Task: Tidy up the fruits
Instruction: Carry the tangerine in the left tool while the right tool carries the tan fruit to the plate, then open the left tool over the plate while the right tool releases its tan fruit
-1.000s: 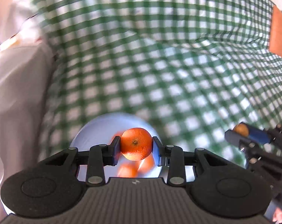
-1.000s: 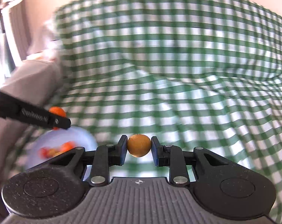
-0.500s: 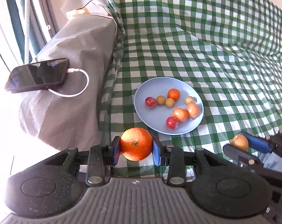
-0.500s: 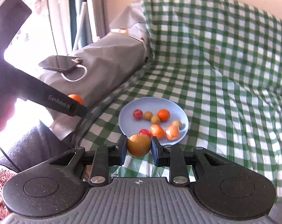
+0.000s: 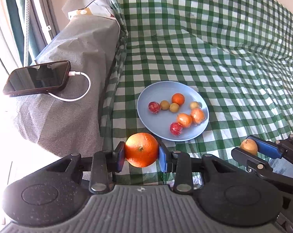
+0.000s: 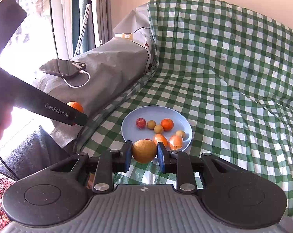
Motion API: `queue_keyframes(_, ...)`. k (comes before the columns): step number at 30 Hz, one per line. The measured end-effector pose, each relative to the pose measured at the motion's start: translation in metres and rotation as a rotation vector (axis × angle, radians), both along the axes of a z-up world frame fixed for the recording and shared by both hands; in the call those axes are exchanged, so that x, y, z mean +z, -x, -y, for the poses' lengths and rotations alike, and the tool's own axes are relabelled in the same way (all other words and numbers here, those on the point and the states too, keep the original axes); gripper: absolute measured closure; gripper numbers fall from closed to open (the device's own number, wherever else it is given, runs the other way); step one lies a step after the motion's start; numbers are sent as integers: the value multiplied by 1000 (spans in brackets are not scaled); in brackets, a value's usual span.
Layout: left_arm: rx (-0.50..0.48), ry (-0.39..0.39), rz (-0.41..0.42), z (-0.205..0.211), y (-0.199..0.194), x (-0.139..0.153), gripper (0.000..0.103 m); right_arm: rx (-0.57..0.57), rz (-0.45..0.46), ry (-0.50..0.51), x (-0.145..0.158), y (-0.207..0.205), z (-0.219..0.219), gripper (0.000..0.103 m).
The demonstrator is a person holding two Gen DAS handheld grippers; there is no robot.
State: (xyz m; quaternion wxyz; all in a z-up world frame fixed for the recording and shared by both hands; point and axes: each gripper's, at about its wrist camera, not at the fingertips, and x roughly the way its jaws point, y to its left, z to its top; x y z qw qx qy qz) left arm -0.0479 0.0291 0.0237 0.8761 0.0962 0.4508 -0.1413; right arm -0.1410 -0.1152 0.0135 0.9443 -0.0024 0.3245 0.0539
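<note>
My left gripper (image 5: 141, 153) is shut on a large orange (image 5: 141, 149), held above the near left of a blue plate (image 5: 160, 124). My right gripper (image 6: 144, 153) is shut on a brownish-yellow round fruit (image 6: 144, 151), held above the plate's (image 6: 130, 124) near edge. The plate lies on a green checked cloth (image 5: 214, 58) and holds several small fruits: red, yellow and orange ones, some in clear wrap. The right gripper also shows in the left wrist view (image 5: 249, 149); the left one shows in the right wrist view (image 6: 76, 114).
A grey covered ledge (image 5: 68, 104) runs along the left of the cloth, with a black phone (image 5: 37, 78) and white charging cable (image 5: 78, 95) on it. A window and curtain (image 6: 59, 19) stand behind. The cloth rises in folds at the back right.
Both grippers have pulled back and up from the plate with their fruits still held. The plate, phone and ledge have come into full view and both views have steadied.
</note>
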Motion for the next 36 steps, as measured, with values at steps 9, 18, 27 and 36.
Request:
queue_keyframes(9,-12,-49,-36,34,-58,-23,64,-61,-62,-32,-24,-51,23,75)
queue_keyframes(18,-23,-92,-99,68,-125,-64,64,-85,-133,-36,-63,-133,45,75)
queue_keyframes(27,-31,-120,-148,84,-168,-99,63,-65,-179,-14,-97,-192,53,75)
queue_keyframes(36,-38,-133,-79,79,-143,-73,1,-63,-203,-5,-91,-181,53,19)
